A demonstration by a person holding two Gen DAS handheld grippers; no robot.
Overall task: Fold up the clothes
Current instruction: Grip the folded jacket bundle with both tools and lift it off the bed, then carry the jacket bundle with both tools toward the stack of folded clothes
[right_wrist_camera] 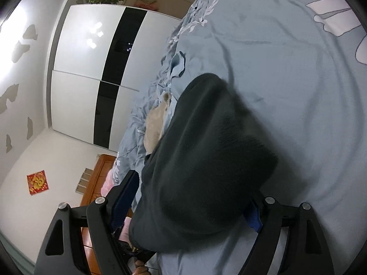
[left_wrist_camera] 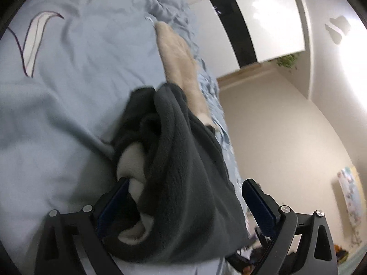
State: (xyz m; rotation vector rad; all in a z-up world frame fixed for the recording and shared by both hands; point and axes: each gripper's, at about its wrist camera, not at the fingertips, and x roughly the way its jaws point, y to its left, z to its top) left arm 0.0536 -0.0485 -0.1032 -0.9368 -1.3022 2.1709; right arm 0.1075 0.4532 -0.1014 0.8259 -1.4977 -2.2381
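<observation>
1. Dark grey fleece (left_wrist_camera: 183,183), soft and napped, bunched in thick rolled folds on the bed (left_wrist_camera: 68,114).
2. Cream lining (left_wrist_camera: 132,167) showing inside its near folds; a cream fuzzy strip (left_wrist_camera: 176,55) trailing far along the bed's right edge.
3. Left gripper (left_wrist_camera: 183,206) fingers spread wide either side of the fleece; left blue ribbed pad (left_wrist_camera: 112,206) against the folds, right pad (left_wrist_camera: 259,208) apart from them.
4. Right gripper (right_wrist_camera: 190,208) fingers wide too, fleece (right_wrist_camera: 206,160) between as a smooth rounded mound, blurred; contact with the pads unclear.
5. Bed cover pale blue, wrinkled, printed with pale leaf shapes.
6. Glossy white wardrobe (right_wrist_camera: 87,68) with a black stripe, far left.
</observation>
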